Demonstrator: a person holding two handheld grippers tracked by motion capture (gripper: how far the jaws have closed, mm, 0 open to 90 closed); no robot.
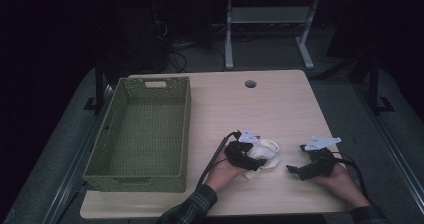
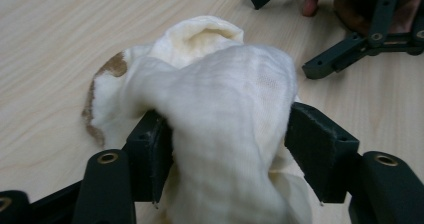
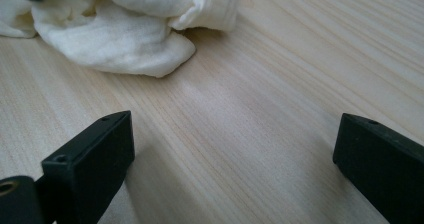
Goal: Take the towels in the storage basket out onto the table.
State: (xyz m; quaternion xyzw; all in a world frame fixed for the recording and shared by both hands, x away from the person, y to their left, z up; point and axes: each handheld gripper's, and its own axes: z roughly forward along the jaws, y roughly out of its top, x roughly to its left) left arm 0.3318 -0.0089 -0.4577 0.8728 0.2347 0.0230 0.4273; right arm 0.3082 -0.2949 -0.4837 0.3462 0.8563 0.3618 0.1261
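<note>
the jaws of the left gripper (image 2: 230, 149) stand apart with the white cloth (image 2: 220, 99) bunched between them, its folds touching both pads; whether they press is hard to tell. the right gripper (image 3: 230, 159) stands wide over bare table (image 3: 280, 84), nothing between its jaws. the cloth's lower end is cut off below the frame in the left gripper view. one cloth, near the table's front edge; one green basket (image 1: 140, 129) at the left; two grippers.

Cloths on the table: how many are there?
1. The white cloth lies bunched on the table, between the jaws of the left gripper, right of the green basket. Its folds may hide a second piece.
</note>
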